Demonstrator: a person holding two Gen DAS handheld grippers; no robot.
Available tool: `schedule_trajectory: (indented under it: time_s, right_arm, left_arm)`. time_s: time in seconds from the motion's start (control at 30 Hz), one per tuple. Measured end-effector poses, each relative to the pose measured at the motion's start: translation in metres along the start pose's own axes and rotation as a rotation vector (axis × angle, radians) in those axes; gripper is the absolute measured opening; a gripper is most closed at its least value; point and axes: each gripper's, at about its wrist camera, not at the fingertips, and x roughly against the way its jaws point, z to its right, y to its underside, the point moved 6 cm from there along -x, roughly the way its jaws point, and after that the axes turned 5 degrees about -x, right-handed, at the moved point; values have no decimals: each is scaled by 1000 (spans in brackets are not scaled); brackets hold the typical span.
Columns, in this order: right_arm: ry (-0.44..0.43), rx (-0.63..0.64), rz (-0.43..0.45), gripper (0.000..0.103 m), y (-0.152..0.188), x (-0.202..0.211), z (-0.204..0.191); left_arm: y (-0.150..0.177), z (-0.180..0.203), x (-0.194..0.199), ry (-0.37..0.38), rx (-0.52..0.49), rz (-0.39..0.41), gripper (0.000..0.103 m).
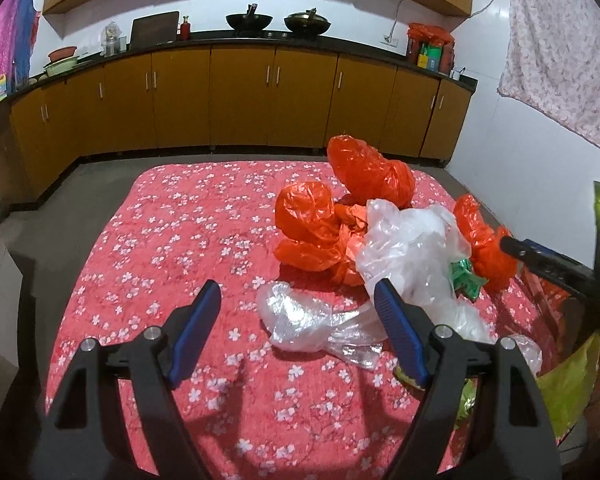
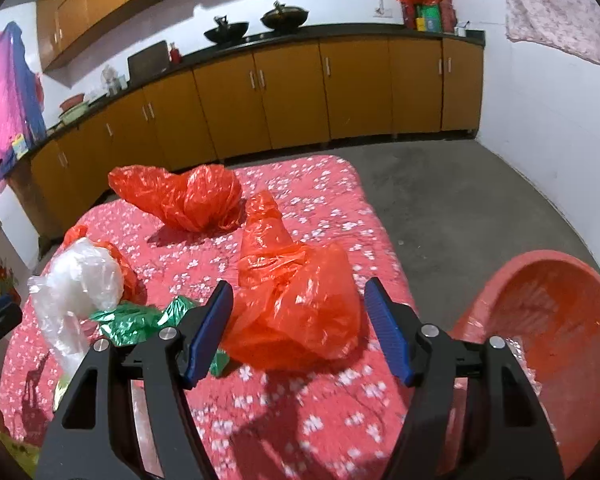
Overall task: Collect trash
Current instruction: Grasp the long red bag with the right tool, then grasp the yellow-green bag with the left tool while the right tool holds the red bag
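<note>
Nearest the lens in the left wrist view, the left tongs point(image 1: 300, 312) hang spread wide and empty over the counter point(image 1: 160, 240) with its red flowered cloth. A crumpled clear bag point(image 1: 300, 320) lies flat on the cloth in the gap between the blue pads, closer to the right pad than the left. Just right of that bag and a little farther off, a larger clear bag point(image 1: 412, 248) is heaped against several orange bags point(image 1: 308, 216), with a green foil wrapper point(image 1: 466, 276) at its right edge. Farther right, in the right wrist view, the right tongs point(image 2: 300, 312) are likewise spread and hold nothing; a big orange bag point(image 2: 296, 300) sits straight ahead, bulging between the pads, though I cannot tell whether either pad touches it. Right of that bag, beyond the counter's edge, a red basin point(image 2: 540, 304) stands near, probably the place for the trash. The step in hand looks like the approach to a pick. Next, each pair likely needs to drop lower and squeeze on a thick fold, since thin film slips easily.
</note>
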Motion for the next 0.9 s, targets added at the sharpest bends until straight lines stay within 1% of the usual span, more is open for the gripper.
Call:
schedule_trajectory:
  time_s: [0.1, 0.13, 0.2, 0.23, 0.3, 0.33, 0.4, 0.6, 0.7, 0.9]
  right_arm:
    - [-2, 11, -46, 68, 2, -15, -2]
    - [-1, 15, -62, 66, 3, -19, -2]
    - [-5, 27, -94, 53, 5, -25, -4]
    - [-12, 32, -108, 50, 6, -27, -5]
    - [-25, 39, -115, 37, 7, -26, -6]
    - [-29, 40, -121, 34, 9, -26, -6]
    - [-41, 33, -128, 23, 11, -23, -5]
    - [-54, 22, -121, 19, 19, -4, 2]
    - [-58, 5, -106, 19, 23, 13, 7]
    - [-70, -44, -62, 19, 34, 59, 13]
  left_arm:
    - [-2, 0, -2, 9, 4, 2, 78]
    - [-3, 1, -2, 12, 4, 2, 78]
    - [-4, 3, -3, 20, 2, 6, 78]
    - [-6, 6, -3, 27, -2, 8, 78]
    - [-7, 11, -3, 35, -5, 9, 78]
    - [-8, 15, -3, 45, -9, 10, 78]
    - [-10, 22, -2, 61, -17, 12, 78]
    - [-12, 37, 11, 107, -37, 31, 78]
    - [-14, 42, 27, 131, -40, 47, 78]
    - [-14, 61, 57, 181, -62, 70, 78]
